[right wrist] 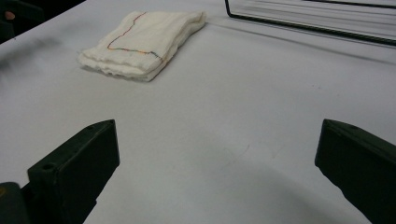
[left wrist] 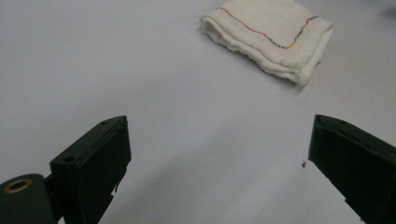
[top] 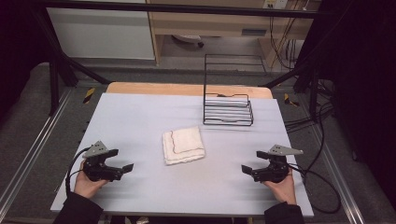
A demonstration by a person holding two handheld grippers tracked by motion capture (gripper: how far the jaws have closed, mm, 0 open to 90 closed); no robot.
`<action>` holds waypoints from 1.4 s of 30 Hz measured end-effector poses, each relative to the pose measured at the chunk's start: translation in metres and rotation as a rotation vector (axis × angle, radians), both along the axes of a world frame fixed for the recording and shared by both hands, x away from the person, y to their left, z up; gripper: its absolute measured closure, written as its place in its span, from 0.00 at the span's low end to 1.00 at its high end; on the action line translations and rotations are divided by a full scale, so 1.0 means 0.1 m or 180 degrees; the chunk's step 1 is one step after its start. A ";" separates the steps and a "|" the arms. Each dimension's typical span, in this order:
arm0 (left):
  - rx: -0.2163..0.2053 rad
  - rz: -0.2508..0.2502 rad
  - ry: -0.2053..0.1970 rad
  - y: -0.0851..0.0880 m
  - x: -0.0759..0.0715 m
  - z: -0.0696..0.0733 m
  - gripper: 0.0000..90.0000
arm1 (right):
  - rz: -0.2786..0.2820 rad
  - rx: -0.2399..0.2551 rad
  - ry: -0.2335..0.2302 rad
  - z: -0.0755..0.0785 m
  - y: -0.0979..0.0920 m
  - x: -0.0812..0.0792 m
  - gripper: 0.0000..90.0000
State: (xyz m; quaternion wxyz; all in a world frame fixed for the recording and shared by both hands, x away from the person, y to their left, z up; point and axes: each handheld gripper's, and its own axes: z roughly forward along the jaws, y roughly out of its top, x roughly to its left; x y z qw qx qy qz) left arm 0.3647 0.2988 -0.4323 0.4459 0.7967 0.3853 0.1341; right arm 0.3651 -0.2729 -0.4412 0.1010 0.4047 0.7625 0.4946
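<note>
A folded white cloth (top: pixel 183 145) with a thin coloured stitch line lies flat near the middle of the pale grey worktop (top: pixel 140 112), untouched. Seen from above, the left hand-held gripper (top: pixel 125 160) rests low over the worktop at about eight o'clock from the cloth, gripped by the person's left hand (top: pixel 87 183); its jaws are spread wide with nothing between them. The right hand-held gripper (top: pixel 248 163) sits at about four o'clock from the cloth, in the right hand (top: pixel 281 186), its jaws likewise spread and empty. Both point inward toward the cloth, each well apart from it. A black wire rack (top: pixel 228 109) stands on the worktop at about one o'clock from the cloth, near the far edge. In each gripper view the cloth (left wrist: pixel 271 37) (right wrist: pixel 142 43) lies ahead of the open jaws on bare worktop.
</note>
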 end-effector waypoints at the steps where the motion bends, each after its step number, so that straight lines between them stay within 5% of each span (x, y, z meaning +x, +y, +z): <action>1: 0.0006 -0.0003 0.0002 -0.01 0.00 0.00 0.06 | 0.0001 -0.0002 0.0001 0.00 0.00 0.00 0.00; 22: -0.0025 -0.0024 0.0038 -0.16 0.00 0.03 0.07 | -0.0016 -0.0064 0.0005 -0.01 0.02 0.00 0.00; 42: 0.0036 0.0021 0.0179 -0.82 0.14 0.07 0.21 | -0.0006 -0.0167 0.0015 -0.02 0.08 0.00 0.00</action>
